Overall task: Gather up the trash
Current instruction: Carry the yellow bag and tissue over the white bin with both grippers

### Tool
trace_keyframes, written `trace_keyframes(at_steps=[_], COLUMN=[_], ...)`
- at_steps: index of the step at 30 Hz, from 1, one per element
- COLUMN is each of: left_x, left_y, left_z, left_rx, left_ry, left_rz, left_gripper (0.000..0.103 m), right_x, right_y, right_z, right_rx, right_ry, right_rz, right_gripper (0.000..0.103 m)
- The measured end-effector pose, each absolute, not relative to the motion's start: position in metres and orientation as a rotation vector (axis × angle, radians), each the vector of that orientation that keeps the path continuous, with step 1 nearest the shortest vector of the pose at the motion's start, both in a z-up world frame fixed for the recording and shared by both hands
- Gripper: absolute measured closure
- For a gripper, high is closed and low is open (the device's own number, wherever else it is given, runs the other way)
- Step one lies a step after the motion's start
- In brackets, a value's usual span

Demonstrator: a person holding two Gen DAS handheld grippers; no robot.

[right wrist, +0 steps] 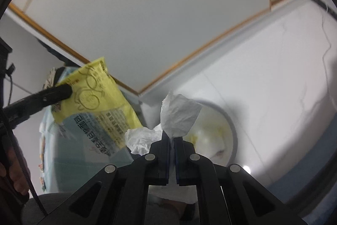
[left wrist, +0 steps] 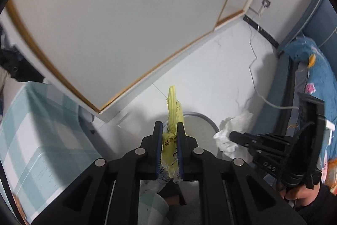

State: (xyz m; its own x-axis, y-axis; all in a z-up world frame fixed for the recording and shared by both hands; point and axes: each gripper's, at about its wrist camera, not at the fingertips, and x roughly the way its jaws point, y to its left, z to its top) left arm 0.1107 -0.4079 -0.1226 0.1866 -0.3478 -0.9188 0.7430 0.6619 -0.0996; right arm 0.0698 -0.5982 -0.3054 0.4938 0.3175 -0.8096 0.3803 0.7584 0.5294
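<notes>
A yellow plastic wrapper (left wrist: 173, 111) printed with dark text is pinched edge-on between the blue pads of the left gripper (left wrist: 169, 130), its free end sticking up past the fingertips; from the right wrist view it shows as a broad flat sheet, half yellow and half clear. A crumpled white tissue (right wrist: 179, 117) is clamped in the nearly closed right gripper (right wrist: 172, 136), bunching out above the fingertips, with more crumpled white paper hanging just to its left. Both pieces of trash are held above and near a round bin (right wrist: 229, 123) with a grey rim and a pale liner, which stands on the floor below and already holds some pale scraps with yellow smears. The likely risks are judgements: the wrapper is light and wide, so if let go off-centre it could glide and land outside the rim; the tissue is soft and may cling to the pads or snag instead of dropping; and the two grippers are close together over one opening, so they could knock each other. The floor (left wrist: 210, 77) is glossy white tile, with a thin white cable (left wrist: 252, 69) trailing across it toward a wall socket. A white cabinet panel (left wrist: 126, 14) with a wooden edge strip fills the upper view. A teal checked cloth (left wrist: 42, 130) lies at left, and floral blue bedding (left wrist: 311, 69) at right.
</notes>
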Motion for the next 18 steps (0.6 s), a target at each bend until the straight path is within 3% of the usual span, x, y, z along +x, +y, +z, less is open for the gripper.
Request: trace_keyframes(at_steps=[9,14,16,18], left_x=[0.125,0.133,0.134,0.134], left_y=[-0.434,-0.442,-0.445,-0.447], left_z=[-0.168,-0.187,-0.195,-0.199], left_rx=[0.476,0.483,0.473,0.475], left_ry=[1.297,1.374,1.408,1.423], left_rz=[-0.812,-0.824,-0.827,-0.833], left_gripper=[0.094,0.094,0.094,0.094], right_x=[0.089,0.089,0.090,0.088], right_y=[-0.588,-0.586,-0.587,-0.589], right_z=[-0.381,-0.385,-0.382,-0.378], right_rx=[0.829,0.813,0.790,0.772], right_ry=[1.320,1.335,1.335,1.325], right_rz=[-0.012,-0.060,-0.086,-0.099], right_gripper=[0.094,0.070,0.053,0.051])
